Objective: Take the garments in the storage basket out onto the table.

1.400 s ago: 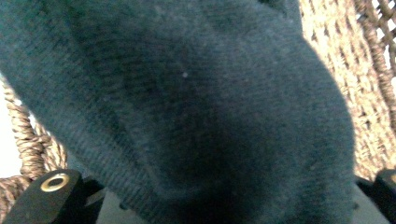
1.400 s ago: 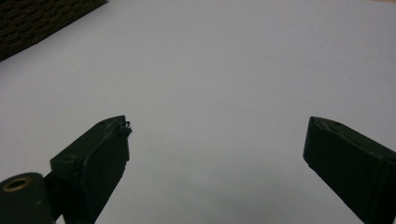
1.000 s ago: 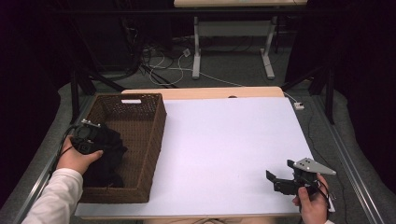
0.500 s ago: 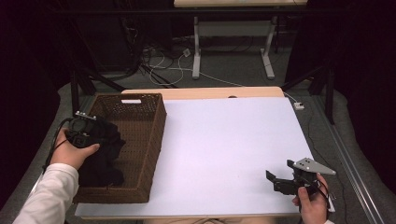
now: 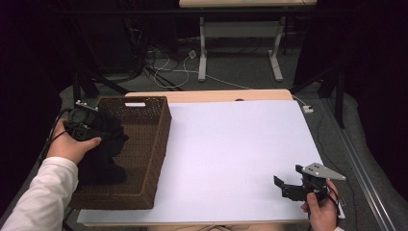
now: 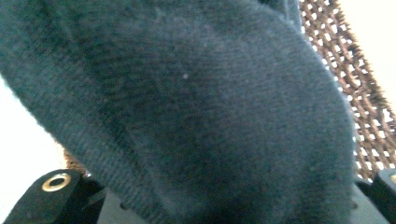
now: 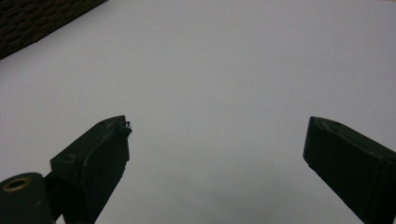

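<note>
A dark knitted cloth [image 5: 102, 156] hangs from my left gripper [image 5: 91, 126] over the left part of the brown wicker basket [image 5: 153, 139], its lower end still inside. In the left gripper view the cloth [image 6: 196, 107] bulges close between the two jaws, which are shut on it, with basket weave [image 6: 366, 93] behind at the right. My right gripper [image 5: 285, 186] rests low over the white table [image 5: 231, 139] near its front right corner. Its jaws stand wide apart in the right gripper view [image 7: 217, 140] with nothing between them.
The basket stands along the table's left edge, and its dark wall [image 7: 32, 21] shows at the top left of the right gripper view. Beyond the table's far edge are desk legs [image 5: 202, 53] and loose cables [image 5: 168, 65] on the floor.
My left hand has risen and drawn the dark cloth higher out of the basket. The right hand and its gripper have stayed in place.
</note>
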`<state>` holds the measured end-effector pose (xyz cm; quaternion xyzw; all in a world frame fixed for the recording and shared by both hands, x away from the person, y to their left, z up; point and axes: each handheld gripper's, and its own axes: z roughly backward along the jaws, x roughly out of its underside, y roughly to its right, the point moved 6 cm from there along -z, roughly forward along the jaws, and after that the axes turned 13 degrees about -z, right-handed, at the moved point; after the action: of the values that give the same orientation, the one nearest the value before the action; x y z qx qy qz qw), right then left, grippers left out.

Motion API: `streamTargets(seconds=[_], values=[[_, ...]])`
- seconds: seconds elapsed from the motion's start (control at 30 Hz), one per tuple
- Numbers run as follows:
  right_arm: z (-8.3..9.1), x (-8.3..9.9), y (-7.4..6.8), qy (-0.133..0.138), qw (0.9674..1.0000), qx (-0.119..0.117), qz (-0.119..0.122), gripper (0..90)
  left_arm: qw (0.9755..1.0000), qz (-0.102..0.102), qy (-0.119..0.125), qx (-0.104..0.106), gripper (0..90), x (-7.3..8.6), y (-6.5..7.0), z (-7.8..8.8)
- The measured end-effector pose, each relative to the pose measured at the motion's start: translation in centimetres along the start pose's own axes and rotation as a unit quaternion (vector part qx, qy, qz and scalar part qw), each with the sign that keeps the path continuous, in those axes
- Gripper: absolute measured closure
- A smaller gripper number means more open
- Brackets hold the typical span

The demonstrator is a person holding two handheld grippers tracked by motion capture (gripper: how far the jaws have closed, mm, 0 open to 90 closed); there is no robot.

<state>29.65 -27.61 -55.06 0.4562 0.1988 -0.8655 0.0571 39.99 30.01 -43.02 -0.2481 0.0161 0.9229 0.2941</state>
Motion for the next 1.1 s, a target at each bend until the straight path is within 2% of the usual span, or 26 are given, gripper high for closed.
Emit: streamTargets(seconds=[0.17, 0.27, 0.33, 0.4, 0.47, 0.6, 0.73, 0.87, 1.1], values=[[0.0, 0.0, 0.0, 0.001, 1.0, -0.001, -0.001, 6.4, 1.0, -0.002, 0.004, 0.002, 62.3, -0.8, 0.5, 0.3], [0.0, 0.0, 0.0, 0.002, 1.0, -0.002, 0.0, 6.4, 0.9998, -0.008, 0.015, 0.007, 62.3, -1.5, 0.9, 0.6], [0.0, 0.0, 0.0, 0.0, 1.0, -0.001, -0.001, 6.4, 0.9997, -0.005, 0.023, 0.01, 62.4, -1.7, 1.1, 0.6], [0.0, 0.0, 0.0, -0.002, 1.0, 0.0, 0.0, 6.5, 0.9996, -0.006, 0.024, 0.013, 62.3, -2.0, 1.4, 0.7], [-0.1, 0.0, 0.0, 0.003, 1.0, -0.001, 0.0, 6.5, 0.9994, -0.017, 0.025, 0.016, 62.3, -2.4, 1.7, 1.0], [-0.1, 0.0, 0.0, 0.0, 1.0, -0.001, -0.001, 6.5, 0.9987, -0.023, 0.036, 0.027, 62.3, -3.1, 2.4, 1.4], [-0.1, 0.0, -0.1, 0.005, 1.0, -0.001, 0.0, 6.5, 0.9983, -0.033, 0.036, 0.033, 62.3, -3.6, 3.0, 1.5], [-0.1, 0.0, 0.0, 0.002, 1.0, -0.001, 0.0, 6.5, 0.998, -0.034, 0.038, 0.038, 62.3, -4.2, 3.6, 1.6], [-0.2, 0.1, -0.1, 0.001, 1.0, -0.003, 0.002, 6.5, 0.9972, -0.049, 0.04, 0.04, 62.3, -5.5, 4.5, 2.1]])
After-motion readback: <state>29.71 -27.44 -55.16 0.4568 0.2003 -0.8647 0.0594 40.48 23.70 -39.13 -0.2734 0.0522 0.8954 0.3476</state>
